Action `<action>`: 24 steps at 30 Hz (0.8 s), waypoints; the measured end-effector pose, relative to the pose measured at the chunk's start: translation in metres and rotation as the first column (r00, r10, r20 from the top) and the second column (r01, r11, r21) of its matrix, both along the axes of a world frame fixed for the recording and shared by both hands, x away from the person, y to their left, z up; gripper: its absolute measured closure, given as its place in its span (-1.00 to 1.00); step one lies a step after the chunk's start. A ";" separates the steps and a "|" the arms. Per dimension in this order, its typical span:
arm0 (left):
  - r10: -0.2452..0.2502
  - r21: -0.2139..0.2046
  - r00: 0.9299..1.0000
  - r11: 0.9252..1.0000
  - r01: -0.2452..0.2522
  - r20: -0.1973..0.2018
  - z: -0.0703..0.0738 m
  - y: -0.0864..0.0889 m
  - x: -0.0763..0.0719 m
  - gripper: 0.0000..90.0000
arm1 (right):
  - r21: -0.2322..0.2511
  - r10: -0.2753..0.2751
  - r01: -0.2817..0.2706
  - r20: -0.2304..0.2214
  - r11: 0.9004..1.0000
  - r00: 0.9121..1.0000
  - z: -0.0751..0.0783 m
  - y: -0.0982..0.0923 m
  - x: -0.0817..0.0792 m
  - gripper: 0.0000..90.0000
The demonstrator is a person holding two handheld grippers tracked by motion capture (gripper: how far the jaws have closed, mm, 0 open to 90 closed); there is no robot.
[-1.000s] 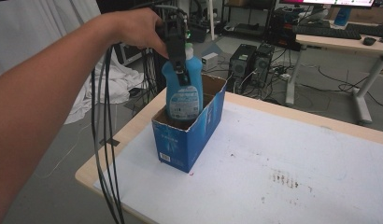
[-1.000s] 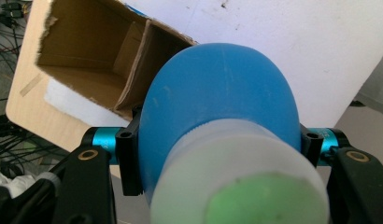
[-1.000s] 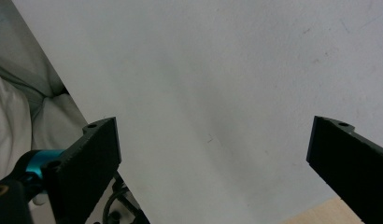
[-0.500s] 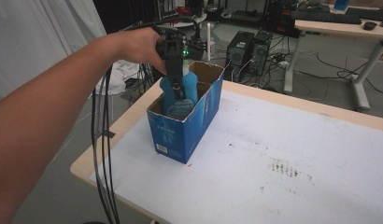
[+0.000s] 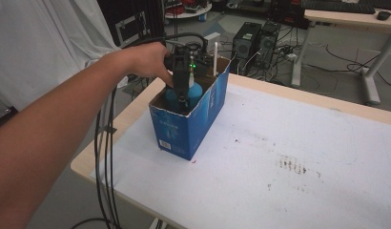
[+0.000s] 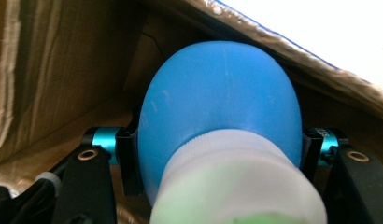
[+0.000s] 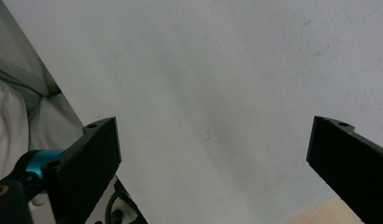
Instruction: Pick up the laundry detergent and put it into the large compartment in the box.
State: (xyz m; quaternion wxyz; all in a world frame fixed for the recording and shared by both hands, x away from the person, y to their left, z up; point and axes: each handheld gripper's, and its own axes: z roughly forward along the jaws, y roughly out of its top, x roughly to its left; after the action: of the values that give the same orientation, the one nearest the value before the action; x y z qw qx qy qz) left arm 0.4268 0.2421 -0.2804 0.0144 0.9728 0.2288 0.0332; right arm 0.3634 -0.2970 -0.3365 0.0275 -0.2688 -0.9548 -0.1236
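- A blue bottle (image 5: pixel 190 93) stands inside an open blue cardboard box (image 5: pixel 184 129), near the box's near end; its long axis runs roughly upright, neck and white cap toward the top, base down in the box.
- The left gripper (image 5: pixel 184 98) reaches down into the box from above, held by the person's left hand (image 5: pixel 148 62); a green light glows on its body.
- In the left gripper view the blue bottle (image 6: pixel 222 107) sits between the two black jaws, which press against its sides just below the white cap (image 6: pixel 236 182); the gripper (image 6: pixel 217 154) is closed part-way around the bottle's shoulder and has hold of it.
- From that camera the bottle points away, cap nearest the lens and rounded blue body running off toward the brown inner walls of the box (image 6: pixel 54 70).
- The box stands on the white tabletop (image 5: pixel 289 152) near its left edge, its long side running away from the person and slightly to the right.
- Black cables (image 5: pixel 105 157) hang from the left gripper past the tabletop's edge.
- The right gripper (image 7: pixel 213 154) is wide open, jaws well apart with nothing between them, over bare white tabletop (image 7: pixel 217 70).
- Computer towers (image 5: pixel 258 40) stand on the floor beyond the far edge.
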 end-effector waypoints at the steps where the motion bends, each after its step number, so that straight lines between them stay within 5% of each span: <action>1: -0.001 0.003 1.000 1.000 0.001 -0.003 -0.002 0.000 0.000 -0.16 | 0.001 -0.003 0.003 0.000 1.000 1.000 0.000 0.000 0.000 -0.95; 14: 0.024 -0.012 1.000 1.000 -0.024 -0.011 -0.006 0.000 0.006 -0.17 | 0.001 -0.003 0.003 -0.012 1.000 1.000 -0.004 0.001 0.001 -0.95; 24: 0.072 -0.076 0.997 0.995 -0.069 0.040 0.002 0.007 0.007 -0.27 | 0.006 -0.013 0.013 -0.008 1.000 1.000 -0.005 -0.004 -0.003 -0.95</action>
State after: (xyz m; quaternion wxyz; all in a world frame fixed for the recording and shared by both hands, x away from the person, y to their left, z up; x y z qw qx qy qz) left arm 0.4342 0.2495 -0.2781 0.0545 0.9620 0.2637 0.0458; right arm 0.3607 -0.3013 -0.3413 0.0310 -0.2755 -0.9526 -0.1256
